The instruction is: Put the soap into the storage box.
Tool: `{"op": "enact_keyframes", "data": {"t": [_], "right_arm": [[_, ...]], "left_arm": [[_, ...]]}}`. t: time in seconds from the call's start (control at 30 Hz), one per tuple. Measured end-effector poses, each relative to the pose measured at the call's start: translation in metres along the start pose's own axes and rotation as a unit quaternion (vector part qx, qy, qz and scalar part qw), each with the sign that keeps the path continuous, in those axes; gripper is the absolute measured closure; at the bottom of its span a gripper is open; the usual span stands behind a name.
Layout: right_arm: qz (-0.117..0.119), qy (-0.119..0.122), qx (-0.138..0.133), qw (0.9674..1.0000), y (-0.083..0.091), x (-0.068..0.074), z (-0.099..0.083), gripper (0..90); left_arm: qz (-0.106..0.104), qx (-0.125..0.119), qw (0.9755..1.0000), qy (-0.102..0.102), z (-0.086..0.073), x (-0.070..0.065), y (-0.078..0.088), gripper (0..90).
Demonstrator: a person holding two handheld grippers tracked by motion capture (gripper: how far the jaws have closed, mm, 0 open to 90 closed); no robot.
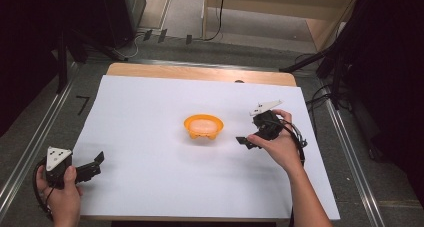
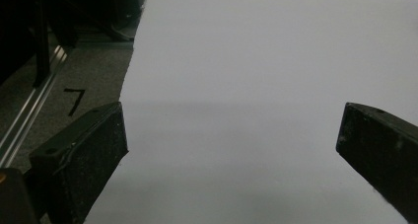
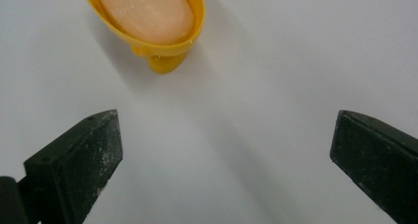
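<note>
Orange oval plastic dish point(image 1: 203, 126) holding pale soap point(image 1: 202, 124) is sitting near our right gripper point(image 1: 246, 141); both it and our left gripper point(image 1: 98, 160) are gaping empty over white paper point(image 1: 150, 152)

In the right gripper view the top edge cuts off the far part of the yellow soap dish point(image 3: 162, 49) and of the peach soap bar point(image 3: 145, 12) at twelve o'clock. The right gripper point(image 3: 224, 150) fingers point(image 3: 79, 165) run out at the bottom corners. In the high view the soap's surface is too small to read.
</note>
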State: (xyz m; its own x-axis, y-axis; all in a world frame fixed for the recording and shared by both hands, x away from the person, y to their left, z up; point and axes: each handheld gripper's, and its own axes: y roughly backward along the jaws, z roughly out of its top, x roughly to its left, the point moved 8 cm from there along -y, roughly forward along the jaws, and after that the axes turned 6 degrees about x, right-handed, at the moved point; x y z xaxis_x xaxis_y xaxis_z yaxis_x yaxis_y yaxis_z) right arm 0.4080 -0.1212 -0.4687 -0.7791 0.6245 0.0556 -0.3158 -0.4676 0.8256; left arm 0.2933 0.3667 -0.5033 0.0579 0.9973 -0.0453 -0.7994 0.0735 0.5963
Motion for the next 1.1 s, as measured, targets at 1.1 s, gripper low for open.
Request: {"op": "enact_keyframes", "data": {"t": [1.1], "right_arm": [[-0.038,-0.096,-0.072,0.9920,0.029,-0.010,-0.098,0.5]], "left_arm": [[0.005,0.001,1.0000,-0.003,0.000,0.000,0.000,0.0]]}}
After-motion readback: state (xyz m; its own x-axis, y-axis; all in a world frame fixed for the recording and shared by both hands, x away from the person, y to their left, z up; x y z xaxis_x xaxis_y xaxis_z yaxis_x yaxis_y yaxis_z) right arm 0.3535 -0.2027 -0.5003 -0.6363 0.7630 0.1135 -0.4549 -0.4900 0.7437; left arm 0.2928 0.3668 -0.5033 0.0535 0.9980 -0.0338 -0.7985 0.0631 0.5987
